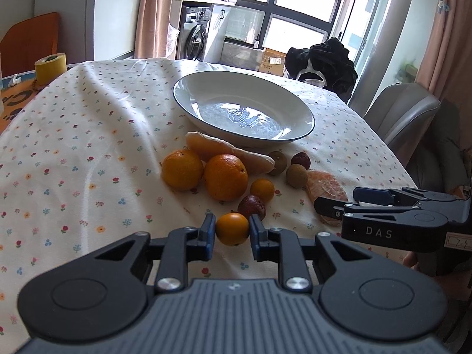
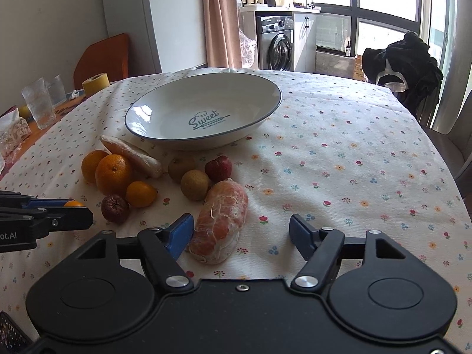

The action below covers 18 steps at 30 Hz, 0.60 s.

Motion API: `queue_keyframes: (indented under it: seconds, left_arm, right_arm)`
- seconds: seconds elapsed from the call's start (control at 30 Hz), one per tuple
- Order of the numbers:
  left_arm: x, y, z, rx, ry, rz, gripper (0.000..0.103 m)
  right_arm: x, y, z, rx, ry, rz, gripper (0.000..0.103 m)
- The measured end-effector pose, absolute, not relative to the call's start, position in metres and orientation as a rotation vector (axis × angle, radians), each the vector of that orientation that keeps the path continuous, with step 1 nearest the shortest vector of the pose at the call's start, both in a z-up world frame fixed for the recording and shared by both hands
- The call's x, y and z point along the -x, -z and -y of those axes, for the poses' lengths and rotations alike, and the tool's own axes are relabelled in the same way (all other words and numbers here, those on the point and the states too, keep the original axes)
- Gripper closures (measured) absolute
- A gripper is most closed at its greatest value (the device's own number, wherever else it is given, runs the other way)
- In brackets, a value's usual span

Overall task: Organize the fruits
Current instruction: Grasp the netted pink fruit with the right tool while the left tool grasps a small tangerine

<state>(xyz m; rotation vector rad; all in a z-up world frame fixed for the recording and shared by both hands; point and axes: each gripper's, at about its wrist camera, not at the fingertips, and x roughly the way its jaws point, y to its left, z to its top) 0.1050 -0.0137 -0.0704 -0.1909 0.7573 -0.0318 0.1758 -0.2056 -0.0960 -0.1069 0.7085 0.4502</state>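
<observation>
**Fruit tally on the tablecloth**

Two large oranges (image 1: pixel 225 180). Two small round orange fruits (image 1: pixel 262 190), one of them between left gripper pads. Two brownish-green fruits (image 2: pixel 195 184). Two dark red fruits (image 2: pixel 218 168). Two peeled citrus pieces in film (image 2: pixel 219 221). One white plate (image 2: pixel 165 100). Two drinking glasses (image 2: pixel 39 103). One yellow tape roll (image 1: pixel 50 67).

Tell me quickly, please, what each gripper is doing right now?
Left gripper: shut on the small orange fruit, pinched between its fingers.
Right gripper: open, holding nothing; the wrapped peeled citrus piece lies between its fingers, against the left one.
</observation>
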Motion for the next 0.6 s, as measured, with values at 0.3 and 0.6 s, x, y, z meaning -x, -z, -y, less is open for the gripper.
queue_keyframes:
  seconds: [0.3,0.6]
  left_arm:
    - [-0.105,0.07,0.012,0.193,0.024,-0.755,0.08]
    - [-0.097,0.068,-0.003,0.217,-0.005,-0.75,0.08]
  right_arm:
    - [-0.174,0.096,0.202,0.14,-0.466,-0.7,0.044]
    - [-0.168,0.099,0.18,0.217,-0.486,-0.648,0.057]
